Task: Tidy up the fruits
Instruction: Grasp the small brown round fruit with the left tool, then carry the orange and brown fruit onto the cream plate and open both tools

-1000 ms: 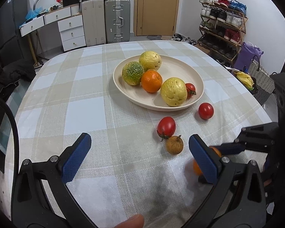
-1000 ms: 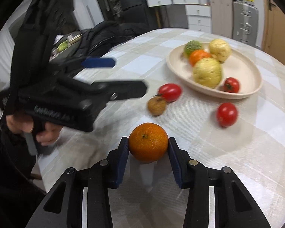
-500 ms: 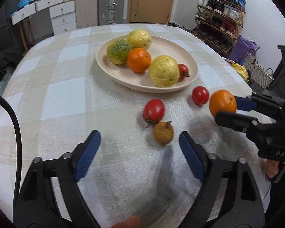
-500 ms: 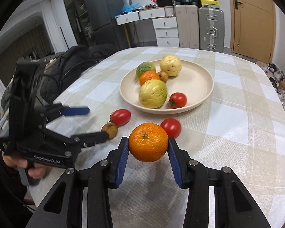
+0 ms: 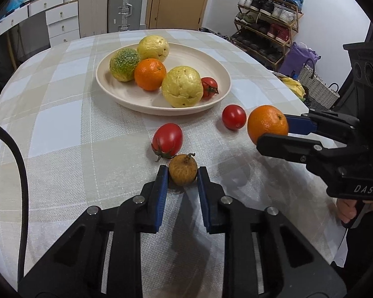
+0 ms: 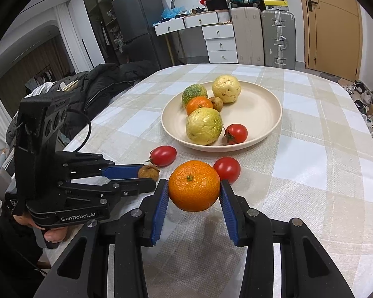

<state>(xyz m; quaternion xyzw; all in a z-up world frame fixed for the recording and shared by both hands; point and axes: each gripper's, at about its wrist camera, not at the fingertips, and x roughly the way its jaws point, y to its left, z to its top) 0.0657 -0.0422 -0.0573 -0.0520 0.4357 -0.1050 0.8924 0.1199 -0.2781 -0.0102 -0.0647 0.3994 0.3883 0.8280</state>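
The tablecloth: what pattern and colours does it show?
The tablecloth has a large check of beige and white squares, clearest in the right wrist view.

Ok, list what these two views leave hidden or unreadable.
- Left wrist view: the small brown fruit in the plate is hidden behind the other fruit.
- Left wrist view: the right gripper's near finger covers the lower side of the held orange.
- Right wrist view: the round tomato is partly behind that orange.

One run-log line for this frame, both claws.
left claw: shut on small brown fruit | right claw: holding orange off table | plate: not reached
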